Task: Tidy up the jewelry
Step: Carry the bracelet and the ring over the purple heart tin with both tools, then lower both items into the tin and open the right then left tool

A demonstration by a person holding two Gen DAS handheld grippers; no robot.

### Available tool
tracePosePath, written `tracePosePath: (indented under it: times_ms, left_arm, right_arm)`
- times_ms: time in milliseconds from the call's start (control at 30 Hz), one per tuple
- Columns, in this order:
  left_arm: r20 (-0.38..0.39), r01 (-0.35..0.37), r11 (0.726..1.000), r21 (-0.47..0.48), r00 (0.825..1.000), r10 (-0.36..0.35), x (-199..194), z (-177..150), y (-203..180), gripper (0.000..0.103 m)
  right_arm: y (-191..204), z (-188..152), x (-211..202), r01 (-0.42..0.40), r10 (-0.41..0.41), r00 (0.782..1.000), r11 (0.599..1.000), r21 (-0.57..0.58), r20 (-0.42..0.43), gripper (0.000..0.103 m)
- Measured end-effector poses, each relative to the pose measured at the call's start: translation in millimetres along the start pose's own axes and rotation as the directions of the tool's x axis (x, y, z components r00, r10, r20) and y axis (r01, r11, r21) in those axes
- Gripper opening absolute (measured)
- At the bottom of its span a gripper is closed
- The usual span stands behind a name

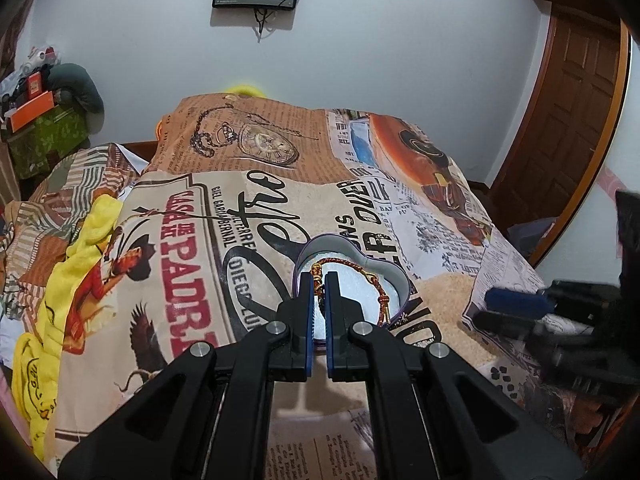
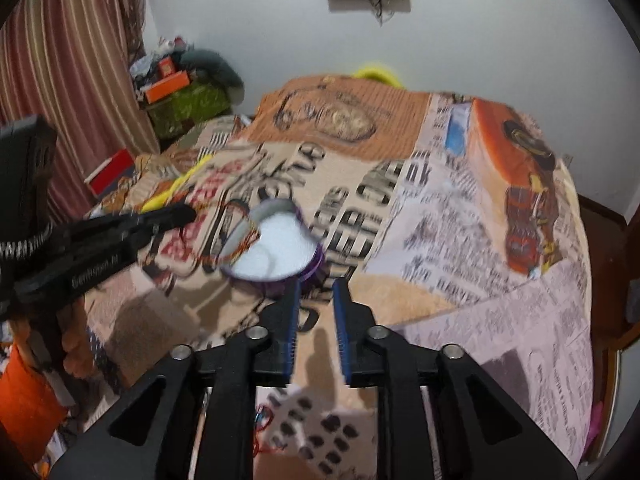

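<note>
Over the heart-shaped box [image 1: 394, 280] on the bed [image 1: 192, 280], the left hand-held gripper [image 1: 319, 280] is clenched on a braided bracelet [image 1: 376, 280], whose loop sags across the box's white lining toward its right wall. The right hand-held gripper [image 2: 316, 286] is released, holding nothing, just short of the box's near purple wall. A yellow cloth [image 1: 86, 248] lies well apart; nothing blocks the drop.

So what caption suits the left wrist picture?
Left gripper dangles a braided bracelet over a heart-shaped box.
</note>
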State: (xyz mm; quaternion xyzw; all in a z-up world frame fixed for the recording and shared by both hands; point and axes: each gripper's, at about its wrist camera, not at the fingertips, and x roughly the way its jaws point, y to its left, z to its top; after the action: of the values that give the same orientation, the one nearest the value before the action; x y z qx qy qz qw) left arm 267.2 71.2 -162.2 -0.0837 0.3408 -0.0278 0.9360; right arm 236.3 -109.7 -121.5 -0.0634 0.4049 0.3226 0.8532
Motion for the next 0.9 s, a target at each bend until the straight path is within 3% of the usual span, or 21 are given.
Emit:
tracePosePath:
  times_ms: [67, 267, 333, 400, 500, 900]
  left_arm:
    - [0.001, -0.001, 1.0, 0.002, 1.0, 0.001, -2, -1, 0, 0.003]
    - [0.004, -0.012, 1.0, 0.018, 1.0, 0.012, -7, -2, -1, 0.003]
    - [0.007, -0.01, 1.0, 0.016, 1.0, 0.01, -8, -2, 0, 0.003]
    - [0.006, -0.01, 1.0, 0.014, 1.0, 0.01, -9, -2, -1, 0.003]
    - [0.003, -0.01, 1.0, 0.012, 1.0, 0.01, -8, -3, -1, 0.003]
    - [0.004, -0.012, 0.999, 0.032, 1.0, 0.012, -1, 6, -4, 0.003]
  right_arm:
    - [4, -5, 5, -0.023, 0.023, 0.999, 1.0, -0.008, -0.023, 0.038]
    - [14, -12, 23, -0.015, 0.01, 0.996, 0.998, -0.054, -0.09, 0.038]
    - [13, -13, 28, -0.019, 0.013, 0.994, 0.998, -0.054, -0.112, 0.035]
    - [13, -14, 33, -0.023, 0.015, 0.991, 0.998, -0.055, -0.135, 0.024]
    - [13, -16, 39, -0.032, 0.023, 0.986, 0.998, -0.052, -0.163, 0.016]
    - [14, 6, 21, -0.023, 0.02, 0.997, 0.999, -0.044, -0.068, 0.011]
